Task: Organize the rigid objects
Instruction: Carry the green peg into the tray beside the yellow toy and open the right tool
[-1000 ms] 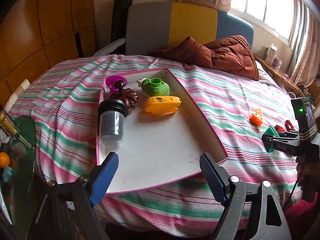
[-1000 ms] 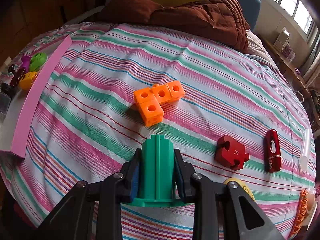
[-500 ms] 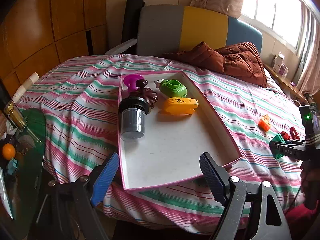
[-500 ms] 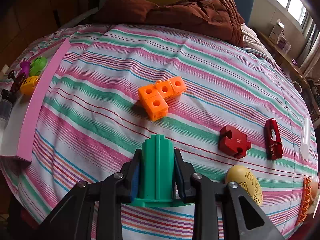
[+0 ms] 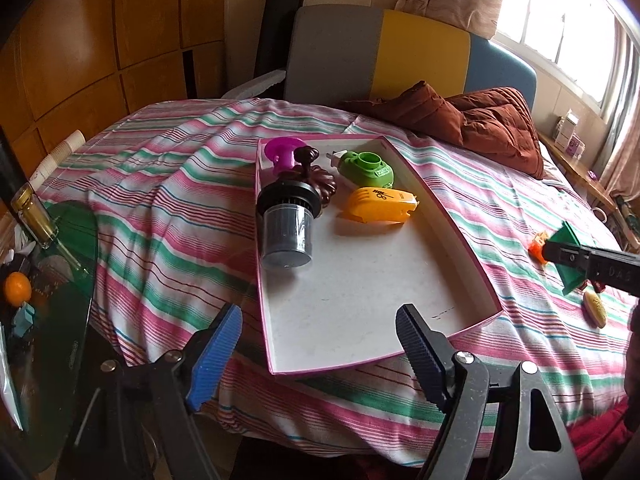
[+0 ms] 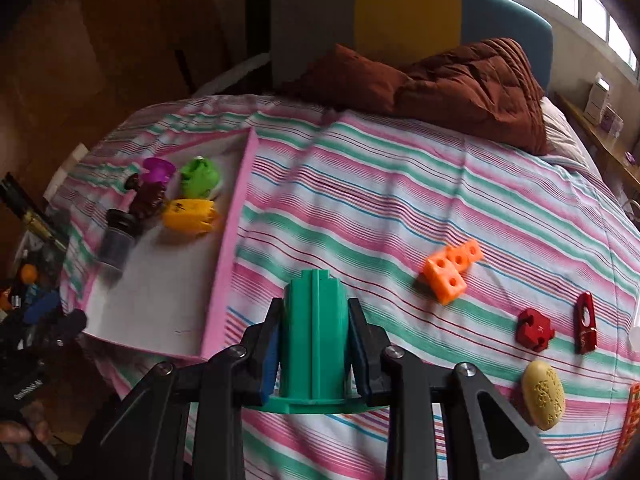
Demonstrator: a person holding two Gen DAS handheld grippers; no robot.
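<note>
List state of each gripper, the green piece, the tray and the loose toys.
left gripper: open, empty, at the tray's near edge
right gripper: shut on green piece
green piece: held upright between fingers, off the bed
tray: holds four toys and a jar at far end
orange blocks: loose on bedspread
red puzzle piece: loose on bedspread

A green ribbed plastic piece (image 6: pixel 314 344) with a flat flange stands upright, clamped in the right hand-held gripper (image 6: pixel 314 354) above the striped bed (image 6: pixel 400 208). The pink-rimmed tray (image 5: pixel 456 236) holds a dark jar (image 5: pixel 287 229), yellow (image 5: pixel 380 204), green (image 5: pixel 366 168) and purple (image 5: pixel 282 152) toys. Orange cubes (image 6: pixel 450 270) lie on the bed
</note>
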